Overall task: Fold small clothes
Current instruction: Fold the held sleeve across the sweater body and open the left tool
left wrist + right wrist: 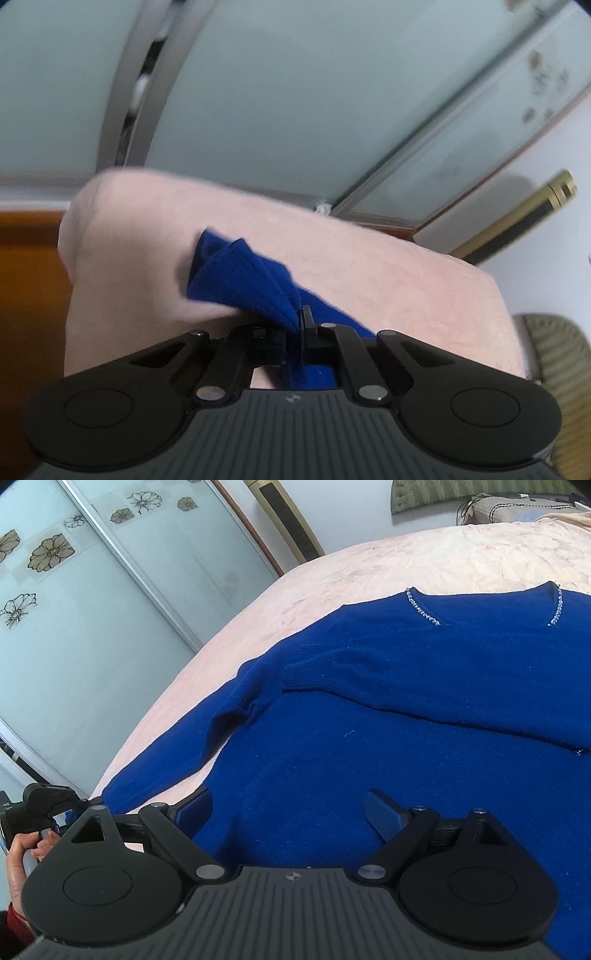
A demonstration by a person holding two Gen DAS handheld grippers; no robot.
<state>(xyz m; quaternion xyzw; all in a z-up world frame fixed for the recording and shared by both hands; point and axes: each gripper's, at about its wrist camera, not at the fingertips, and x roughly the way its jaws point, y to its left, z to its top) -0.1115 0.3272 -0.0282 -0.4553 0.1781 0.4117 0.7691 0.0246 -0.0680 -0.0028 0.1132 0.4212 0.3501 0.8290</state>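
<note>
A royal-blue knit sweater (369,709) lies spread on a pale pink bedspread (369,565), its beaded neckline (424,609) toward the far side. One sleeve (155,775) runs down to the bed's left edge. My left gripper (301,321) is shut on that sleeve's ribbed cuff (243,273), which bunches up in front of the jaws. In the right wrist view the left tool (48,801) shows at the far left, held by a hand (22,849). My right gripper (291,808) hovers open over the sweater's lower body, with nothing pinched.
Frosted sliding doors (74,590) with flower prints stand beyond the bed's left side. A gold tower appliance (284,520) is in the corner. A pillow (517,506) and a green headboard cushion (443,491) lie at the far end. Orange-brown wood (26,277) shows beside the bed.
</note>
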